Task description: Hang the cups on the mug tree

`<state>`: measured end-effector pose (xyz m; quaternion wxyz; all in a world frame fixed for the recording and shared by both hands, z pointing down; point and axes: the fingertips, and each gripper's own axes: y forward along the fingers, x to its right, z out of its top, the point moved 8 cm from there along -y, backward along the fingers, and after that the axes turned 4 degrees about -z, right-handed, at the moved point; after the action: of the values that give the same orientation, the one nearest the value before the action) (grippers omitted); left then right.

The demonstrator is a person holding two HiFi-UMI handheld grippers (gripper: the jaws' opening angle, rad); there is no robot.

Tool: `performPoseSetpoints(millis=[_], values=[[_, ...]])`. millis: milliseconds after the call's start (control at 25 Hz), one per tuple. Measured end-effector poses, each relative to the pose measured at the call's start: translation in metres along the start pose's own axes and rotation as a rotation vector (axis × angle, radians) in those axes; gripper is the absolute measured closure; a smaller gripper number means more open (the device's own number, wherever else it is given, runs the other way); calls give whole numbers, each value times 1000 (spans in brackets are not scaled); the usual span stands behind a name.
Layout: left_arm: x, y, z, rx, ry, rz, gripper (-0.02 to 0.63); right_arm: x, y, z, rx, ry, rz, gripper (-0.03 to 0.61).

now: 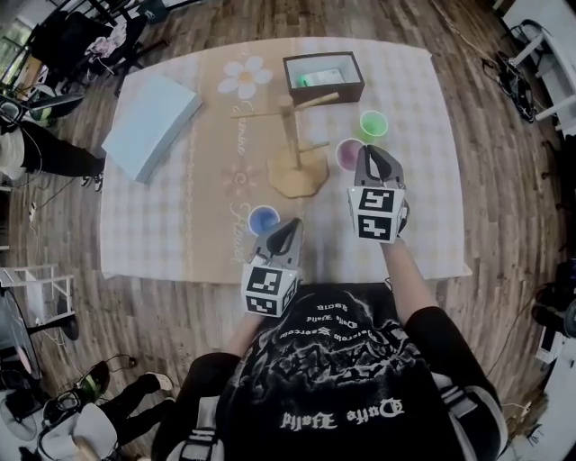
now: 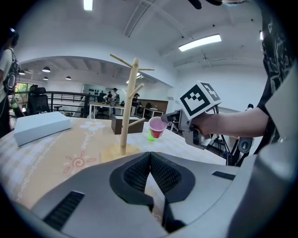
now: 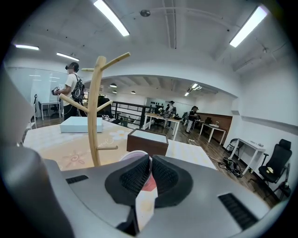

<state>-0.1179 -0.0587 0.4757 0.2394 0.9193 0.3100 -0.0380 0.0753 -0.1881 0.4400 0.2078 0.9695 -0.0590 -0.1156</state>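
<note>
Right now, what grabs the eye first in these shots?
The bare wooden mug tree stands mid-table with no cup hung on it. The right gripper holds a pink cup by its rim beside it. A blue cup sits by the shut, empty left gripper; a green cup stands farther back.

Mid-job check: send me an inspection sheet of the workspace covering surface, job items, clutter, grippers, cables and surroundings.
Surface: table under a pale checked cloth with flower prints.
Job's things: mug tree upright, pegs bare; pink cup held by its rim; green cup and blue cup standing on the cloth.
Clutter: light blue box; brown open box behind the tree.
Grippers: left gripper shut, empty; right gripper shut on the pink cup.
Cables: cables on the floor, off the table.
Surroundings: wooden floor; desks, chairs and a person in the background.
</note>
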Motion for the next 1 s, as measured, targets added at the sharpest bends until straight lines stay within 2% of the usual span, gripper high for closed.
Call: performPoseSetpoints(millis=[360, 1000], values=[[-3, -2, -1, -3, -3, 10, 594, -14, 13, 12, -3, -72, -12, 554], [-8, -7, -4, 10, -31, 17, 594, -50, 3, 23, 50, -121, 48, 554]])
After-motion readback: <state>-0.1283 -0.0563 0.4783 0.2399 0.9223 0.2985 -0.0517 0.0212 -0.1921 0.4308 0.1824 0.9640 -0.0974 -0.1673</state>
